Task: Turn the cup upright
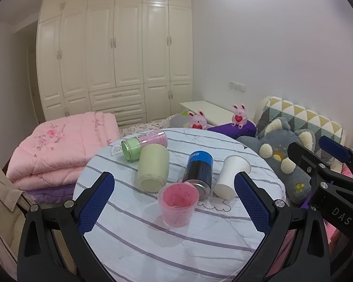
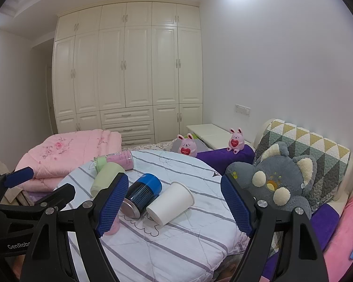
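On a round table with a striped cloth (image 1: 153,239) a pink translucent cup (image 1: 178,204) stands upright, mouth up. Behind it lie on their sides a pale green cup (image 1: 153,168), a blue-and-black can (image 1: 198,169), a white paper cup (image 1: 233,176) and a pink-and-green jar (image 1: 144,144). My left gripper (image 1: 176,208) is open, its pads wide on either side of the pink cup, not touching. My right gripper (image 2: 176,205) is open and empty, in front of the white paper cup (image 2: 170,203) and the can (image 2: 142,193). The pink cup (image 2: 113,228) is mostly hidden behind its left finger.
A folded pink quilt (image 1: 58,148) lies left of the table. A grey plush toy (image 1: 284,157) and a patterned cushion (image 1: 306,117) sit to the right. Two pink bunny toys (image 1: 239,115) stand behind. A white wardrobe (image 1: 115,54) fills the back wall.
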A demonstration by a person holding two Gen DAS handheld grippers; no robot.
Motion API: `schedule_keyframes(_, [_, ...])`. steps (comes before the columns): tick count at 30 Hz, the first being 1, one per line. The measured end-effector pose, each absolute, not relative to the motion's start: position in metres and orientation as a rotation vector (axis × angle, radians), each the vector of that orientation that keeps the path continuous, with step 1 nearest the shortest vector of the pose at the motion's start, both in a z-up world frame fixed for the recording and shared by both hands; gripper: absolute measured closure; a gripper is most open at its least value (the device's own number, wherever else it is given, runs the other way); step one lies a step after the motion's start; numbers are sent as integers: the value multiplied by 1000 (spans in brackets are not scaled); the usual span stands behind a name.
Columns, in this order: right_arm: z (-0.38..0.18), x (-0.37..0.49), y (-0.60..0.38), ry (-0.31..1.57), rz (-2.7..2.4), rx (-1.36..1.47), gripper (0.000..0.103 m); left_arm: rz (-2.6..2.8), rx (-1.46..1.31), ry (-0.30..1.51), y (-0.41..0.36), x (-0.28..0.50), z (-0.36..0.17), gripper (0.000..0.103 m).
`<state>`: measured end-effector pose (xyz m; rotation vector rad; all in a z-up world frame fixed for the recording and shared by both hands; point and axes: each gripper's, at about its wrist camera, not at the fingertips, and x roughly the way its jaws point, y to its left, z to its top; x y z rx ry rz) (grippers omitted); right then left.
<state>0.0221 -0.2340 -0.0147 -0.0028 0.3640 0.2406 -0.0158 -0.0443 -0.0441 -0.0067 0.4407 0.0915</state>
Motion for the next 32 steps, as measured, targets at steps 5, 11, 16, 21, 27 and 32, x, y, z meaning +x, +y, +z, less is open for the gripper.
schedule_keyframes(5, [-14, 23, -233, 365, 241, -4, 21, 96, 0, 429, -45, -17, -44, 0])
schedule_keyframes(11, [-14, 23, -233, 367, 240, -6, 21, 104, 13, 409, -47, -18, -44, 0])
schedule_keyframes(16, [-14, 23, -233, 368, 241, -5, 21, 106, 14, 407, -47, -18, -43, 0])
schedule_keyframes(21, [-14, 23, -233, 372, 241, -5, 21, 105, 15, 410, -46, -18, -43, 0])
schedule_keyframes(27, [-17, 26, -233, 383, 245, -6, 21, 102, 9, 420, -44, -16, -45, 0])
schedule_keyframes(32, [-19, 28, -230, 392, 247, -11, 21, 101, -2, 429, -41, -14, -47, 0])
